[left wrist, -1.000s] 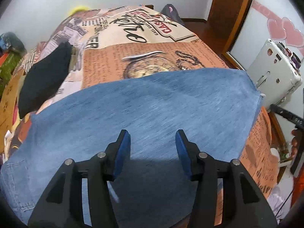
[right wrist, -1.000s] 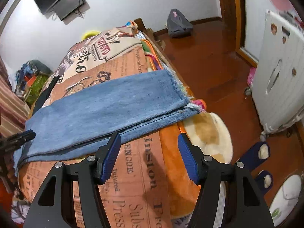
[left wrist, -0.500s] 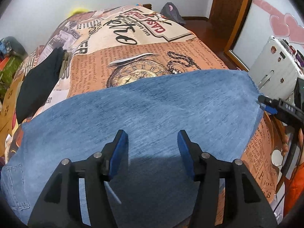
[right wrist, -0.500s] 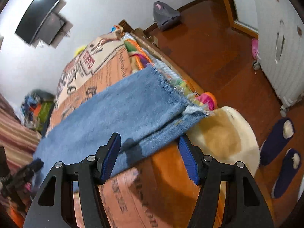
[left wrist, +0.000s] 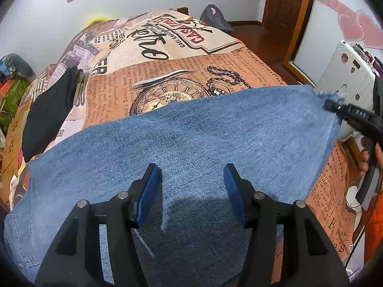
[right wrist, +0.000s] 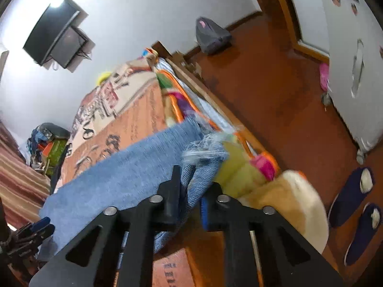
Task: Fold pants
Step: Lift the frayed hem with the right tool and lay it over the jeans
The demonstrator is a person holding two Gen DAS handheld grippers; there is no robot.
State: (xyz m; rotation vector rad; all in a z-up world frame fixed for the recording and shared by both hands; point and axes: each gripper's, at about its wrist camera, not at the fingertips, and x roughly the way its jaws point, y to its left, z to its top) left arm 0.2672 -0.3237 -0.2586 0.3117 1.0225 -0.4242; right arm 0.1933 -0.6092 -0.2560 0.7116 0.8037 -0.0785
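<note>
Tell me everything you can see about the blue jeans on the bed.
The jeans are light blue denim, already folded lengthwise and laid flat across the printed bedspread. The waist end, with pocket stitching, lies at the left of the left wrist view; the frayed hem reaches the bed's edge. The right gripper is closing on bunched fabric at that hem. The left gripper hovers open over the middle.
</note>
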